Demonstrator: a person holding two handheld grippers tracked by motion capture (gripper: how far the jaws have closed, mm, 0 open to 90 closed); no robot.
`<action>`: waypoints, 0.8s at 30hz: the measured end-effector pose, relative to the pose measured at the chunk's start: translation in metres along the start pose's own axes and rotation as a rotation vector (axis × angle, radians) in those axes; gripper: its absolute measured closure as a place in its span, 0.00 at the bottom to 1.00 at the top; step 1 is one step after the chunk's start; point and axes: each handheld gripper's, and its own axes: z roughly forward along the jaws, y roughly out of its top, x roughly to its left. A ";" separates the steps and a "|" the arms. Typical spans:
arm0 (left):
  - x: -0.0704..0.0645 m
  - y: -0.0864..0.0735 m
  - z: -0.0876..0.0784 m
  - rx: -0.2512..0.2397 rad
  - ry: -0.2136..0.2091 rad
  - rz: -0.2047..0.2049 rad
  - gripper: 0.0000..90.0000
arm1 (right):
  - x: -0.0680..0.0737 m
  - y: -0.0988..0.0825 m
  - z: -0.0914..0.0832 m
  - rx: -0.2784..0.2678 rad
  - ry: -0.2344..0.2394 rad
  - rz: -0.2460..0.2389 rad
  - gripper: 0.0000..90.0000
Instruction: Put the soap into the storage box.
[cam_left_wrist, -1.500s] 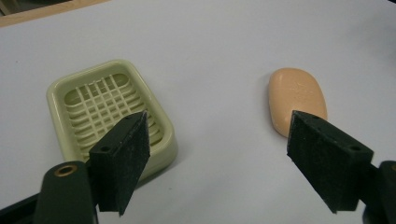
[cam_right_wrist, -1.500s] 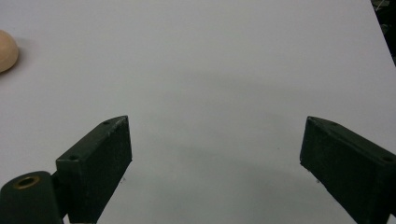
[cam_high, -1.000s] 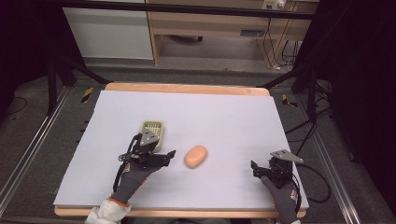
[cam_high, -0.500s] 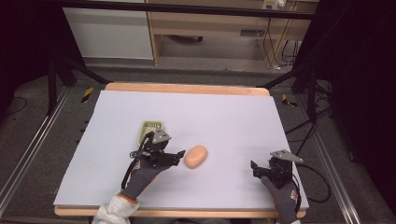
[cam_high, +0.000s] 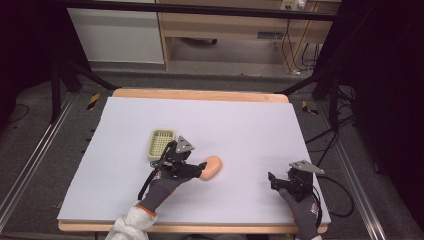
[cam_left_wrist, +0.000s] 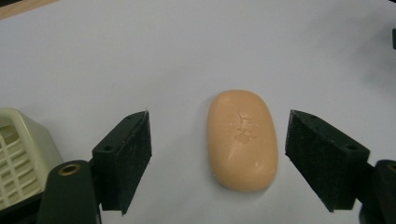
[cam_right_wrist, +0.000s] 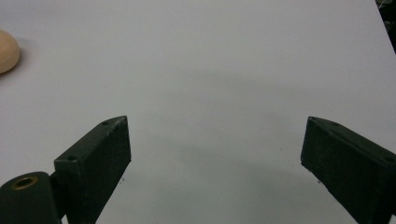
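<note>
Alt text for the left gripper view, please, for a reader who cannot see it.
An oval peach-coloured soap bar lies on the pale table cover between the open black jaws of the left gripper, neither pad touching it. A corner of a cream slotted soap dish sits at the left edge.

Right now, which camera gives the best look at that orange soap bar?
The left gripper view: the soap lies close up, whole, its stamped mark visible. The high view shows it small beside the left tongs; the right gripper view catches just its edge.

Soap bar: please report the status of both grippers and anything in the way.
Left gripper open, jaws closing around soap bar, pads not touching. Right gripper open, nothing between jaws. Soap dish beside, not blocking.
</note>
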 end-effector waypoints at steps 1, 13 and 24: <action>-0.001 0.000 0.002 0.002 0.000 0.004 0.24 | 0.000 0.000 0.000 -0.002 -0.003 -0.003 0.10; -0.005 0.002 0.015 0.021 -0.010 0.003 0.24 | 0.000 0.000 0.000 0.003 0.001 0.000 0.10; -0.010 0.001 0.027 0.060 -0.014 0.021 0.24 | 0.001 0.001 0.000 0.009 0.000 -0.003 0.10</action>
